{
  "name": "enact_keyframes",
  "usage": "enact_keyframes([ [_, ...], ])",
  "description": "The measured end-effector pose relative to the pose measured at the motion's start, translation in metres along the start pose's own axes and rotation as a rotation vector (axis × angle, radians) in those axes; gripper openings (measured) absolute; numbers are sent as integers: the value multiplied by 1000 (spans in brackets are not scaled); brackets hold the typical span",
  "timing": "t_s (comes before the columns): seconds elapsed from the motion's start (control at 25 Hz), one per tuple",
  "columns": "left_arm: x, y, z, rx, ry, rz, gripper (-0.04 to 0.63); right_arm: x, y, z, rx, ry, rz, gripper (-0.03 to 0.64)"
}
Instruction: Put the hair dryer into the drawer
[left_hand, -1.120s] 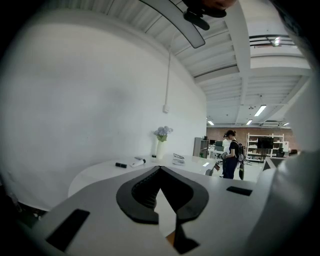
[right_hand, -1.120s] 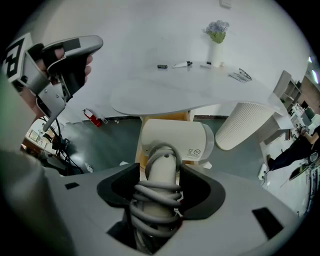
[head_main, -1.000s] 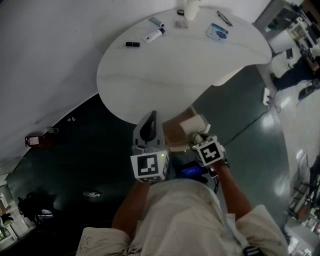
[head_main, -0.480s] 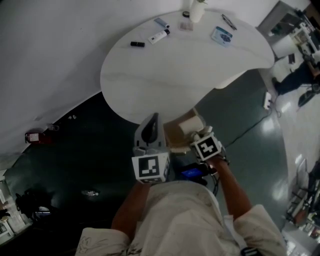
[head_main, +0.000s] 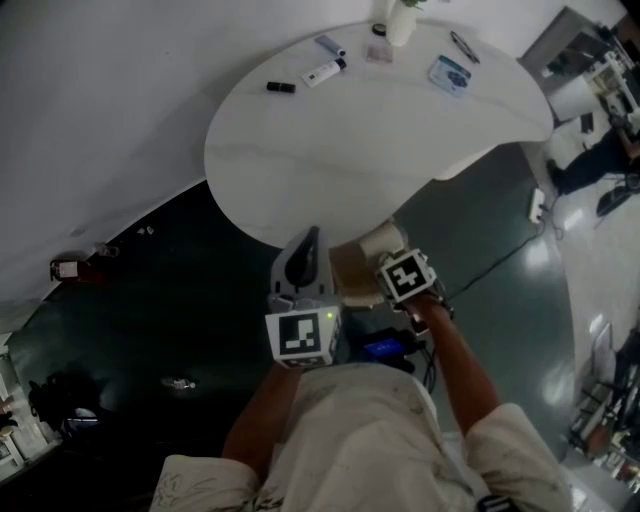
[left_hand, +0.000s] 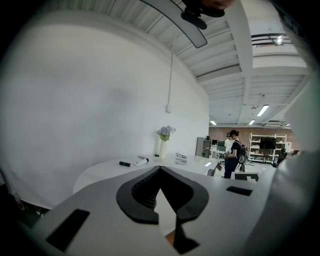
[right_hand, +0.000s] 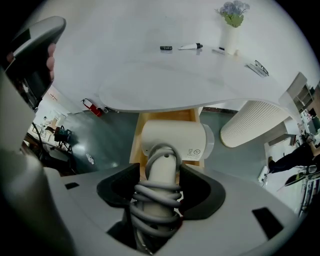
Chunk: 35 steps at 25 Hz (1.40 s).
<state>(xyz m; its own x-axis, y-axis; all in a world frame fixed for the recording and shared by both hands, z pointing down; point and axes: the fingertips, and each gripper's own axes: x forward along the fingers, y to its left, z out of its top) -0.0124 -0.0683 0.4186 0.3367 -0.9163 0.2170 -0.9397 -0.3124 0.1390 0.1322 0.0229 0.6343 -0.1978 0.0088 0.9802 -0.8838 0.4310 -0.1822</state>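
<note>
Pinching the hair dryer (right_hand: 172, 140) by its handle, my right gripper (right_hand: 160, 189) hangs over the drawer (right_hand: 137, 131); left gripper (left_hand: 160, 171) jaws pressed together.

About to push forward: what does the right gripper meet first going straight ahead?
Shut on the hair dryer, the right gripper points into the open wooden drawer under the table. The dryer's head would probably reach the drawer's inside first, though depth is unclear.
</note>
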Motion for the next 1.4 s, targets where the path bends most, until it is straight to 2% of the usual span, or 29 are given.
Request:
enact_keyframes([
  [0.16,1,2,0,2,1,3,2,7,-5,20,-32,-53,-23,261],
  [0.28,1,2,0,2,5,4,2,14,0,17,-12,-18,-1,260],
  [0.56,1,-1,-1,-1,-1,8,2,32,-5,34,-43,-50,-21,261],
  [0.96,-5,3,1,4,-5,24,2,50,-2,42,-11,-68,-33,261],
  [1.08,-6,4,0,6,0,26,2,57,4,46,-1,-84,-6,261],
  [1.2,-7,6,0,8,2,31,2,64,2,49,-15,-87,-21,260],
  [1.32,-9,8,-1,4,1,38,2,73,10,47,-3,-72,17,261],
  [1.4,-10,11,-2,6,5,44,2,76,7,50,-5,-74,3,261],
])
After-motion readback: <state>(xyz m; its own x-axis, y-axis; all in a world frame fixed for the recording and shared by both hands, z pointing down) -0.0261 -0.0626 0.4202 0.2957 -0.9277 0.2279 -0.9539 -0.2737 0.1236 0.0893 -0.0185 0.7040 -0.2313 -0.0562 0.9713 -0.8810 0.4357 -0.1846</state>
